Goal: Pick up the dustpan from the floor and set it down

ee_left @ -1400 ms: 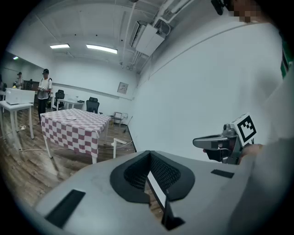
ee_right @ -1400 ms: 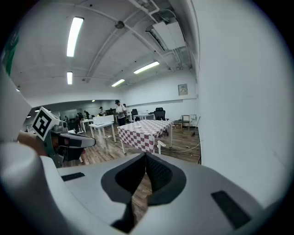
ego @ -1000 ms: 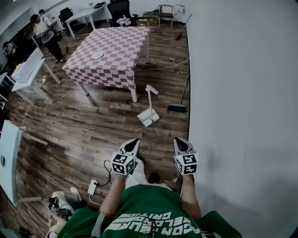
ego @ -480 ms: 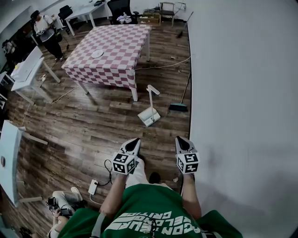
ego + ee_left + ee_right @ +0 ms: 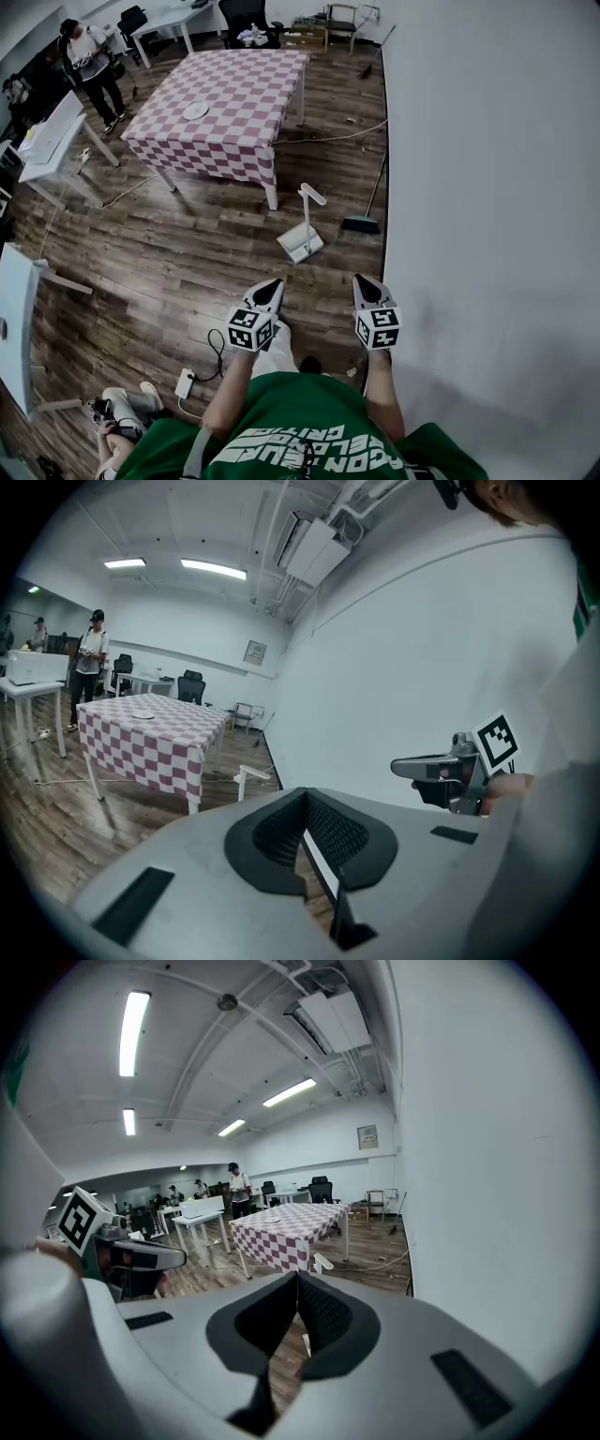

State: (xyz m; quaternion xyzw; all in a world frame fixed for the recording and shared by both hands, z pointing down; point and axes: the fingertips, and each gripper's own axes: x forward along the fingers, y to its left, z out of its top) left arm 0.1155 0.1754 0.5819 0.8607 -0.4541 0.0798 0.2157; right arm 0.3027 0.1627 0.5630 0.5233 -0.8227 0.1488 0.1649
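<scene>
Two grippers are out in front of us, and neither has anything in it. On the left gripper (image 5: 269, 286) the jaws are pressed together, tips meeting, with nothing between them. It's the same on the right gripper (image 5: 362, 281), closed on itself and empty. We hold them side by side above the wooden floor (image 5: 187, 253), both pointing ahead and a little downward.

Now the dustpan (image 5: 302, 241). It sits on the floor ahead of us, well apart from both grippers and roughly in line with the gap between them. Its white pan rests on the boards and its long handle stands up from it. It's just off the near right corner of the checked table (image 5: 225, 94), close to that corner's leg.

Over to the right, at the floor's edge under the white wall (image 5: 487, 187), we have a broom (image 5: 361, 222) with its head on the boards and its stick leaning up the wall. A plate (image 5: 196, 110) lies on the table, left of the middle. A cable (image 5: 328, 138) trails across the floor from the table's right edge to the wall. Down near our feet on the left lies a power strip (image 5: 185, 382). At the far left a person (image 5: 89, 56) stands beside a white desk (image 5: 52, 141).
</scene>
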